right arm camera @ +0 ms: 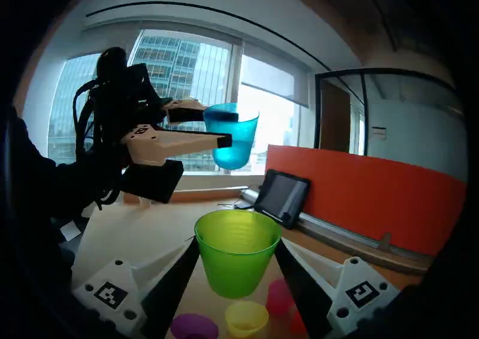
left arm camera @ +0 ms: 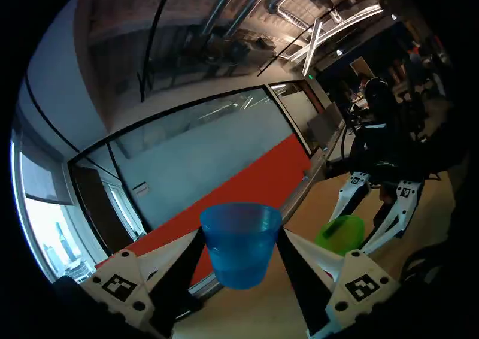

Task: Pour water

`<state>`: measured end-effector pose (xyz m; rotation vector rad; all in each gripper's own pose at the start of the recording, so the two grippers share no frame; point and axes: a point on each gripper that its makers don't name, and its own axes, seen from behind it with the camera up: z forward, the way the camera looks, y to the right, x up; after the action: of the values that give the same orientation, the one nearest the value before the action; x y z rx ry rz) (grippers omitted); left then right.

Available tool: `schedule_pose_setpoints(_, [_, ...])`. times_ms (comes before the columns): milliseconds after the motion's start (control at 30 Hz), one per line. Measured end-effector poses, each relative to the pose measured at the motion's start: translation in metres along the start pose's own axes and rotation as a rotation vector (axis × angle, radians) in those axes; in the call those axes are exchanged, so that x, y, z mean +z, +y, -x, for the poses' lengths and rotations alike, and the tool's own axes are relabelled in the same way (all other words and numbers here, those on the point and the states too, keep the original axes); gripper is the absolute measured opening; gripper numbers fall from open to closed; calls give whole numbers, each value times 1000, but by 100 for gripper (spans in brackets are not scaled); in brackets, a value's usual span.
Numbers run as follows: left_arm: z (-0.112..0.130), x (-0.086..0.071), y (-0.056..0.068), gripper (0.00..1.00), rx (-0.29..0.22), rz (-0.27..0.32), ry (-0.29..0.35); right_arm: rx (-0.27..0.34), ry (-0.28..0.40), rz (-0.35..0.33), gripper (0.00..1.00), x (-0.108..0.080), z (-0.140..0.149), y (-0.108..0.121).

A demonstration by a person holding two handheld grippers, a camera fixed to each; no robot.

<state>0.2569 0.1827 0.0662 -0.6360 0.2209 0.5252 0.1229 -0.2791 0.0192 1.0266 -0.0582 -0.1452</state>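
Blue cup, part-full, tight in left hand-held gripper; green cup tight in right hand-held gripper

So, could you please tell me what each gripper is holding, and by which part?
The left gripper holds the blue cup by its side walls, a finger on each side; the right gripper holds the green cup the same way.

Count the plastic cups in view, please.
5. A blue cup in the left gripper, a green cup in the right gripper, and a purple cup, a yellow cup and a pink cup on the table. Another, reddish, may be hidden behind the pink one.
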Motion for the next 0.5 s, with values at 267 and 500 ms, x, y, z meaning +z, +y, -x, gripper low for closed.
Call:
schedule_pose_setpoints(267, [-14, 1, -2, 84, 92, -13, 12, 10, 1, -28, 91, 9, 4, -11])
schedule_pose_setpoints(500, [-23, 1, -2, 84, 176, -26, 18, 13, -1, -41, 91, 14, 7, -16])
